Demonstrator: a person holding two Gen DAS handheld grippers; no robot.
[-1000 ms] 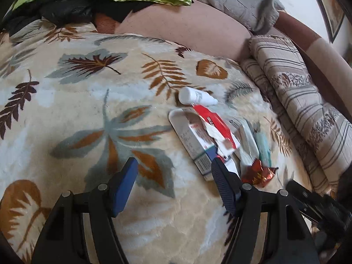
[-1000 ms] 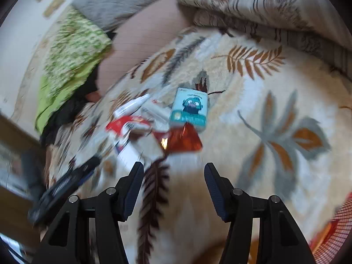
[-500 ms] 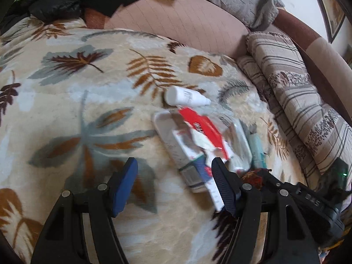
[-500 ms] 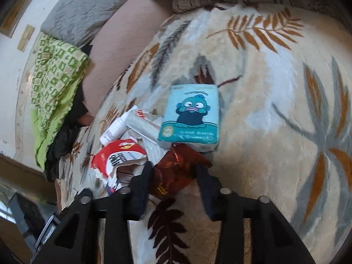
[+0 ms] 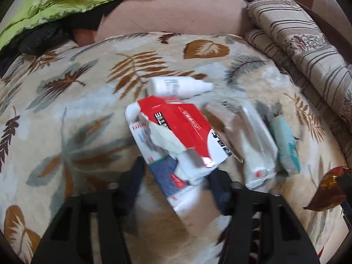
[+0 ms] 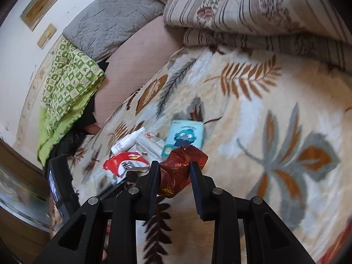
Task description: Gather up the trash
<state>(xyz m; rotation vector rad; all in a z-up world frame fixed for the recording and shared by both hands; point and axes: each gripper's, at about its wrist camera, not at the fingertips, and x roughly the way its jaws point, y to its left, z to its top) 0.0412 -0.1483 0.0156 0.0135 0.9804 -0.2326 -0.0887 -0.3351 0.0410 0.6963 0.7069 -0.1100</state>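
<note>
Leaf-patterned blanket (image 5: 66, 132): bears a cluster of litter.
Left gripper (image 5: 176, 182): jaws closing around the torn red-and-white carton (image 5: 187, 127), which lies between them; pad contact unclear through blur.
Right gripper (image 6: 173, 171): jaws closing, pinched on the crinkled red foil wrapper (image 6: 182, 167), raised off the blanket.
White dropper bottle (image 5: 176, 87): on its side, just beyond the carton.
Clear plastic packet (image 5: 255, 143): beside the carton.
Teal tissue pack (image 6: 184, 136): cartoon-printed, just behind the wrapper.
Striped quilt (image 5: 308, 44): folded at the blanket's edge.

Left wrist view: trash pile mid-frame on blanket (image 5: 66, 114); bottle (image 5: 176, 86) above torn box (image 5: 176, 129), tissue pack (image 5: 286, 145) right, wrapper (image 5: 327, 189) lower right.
</note>
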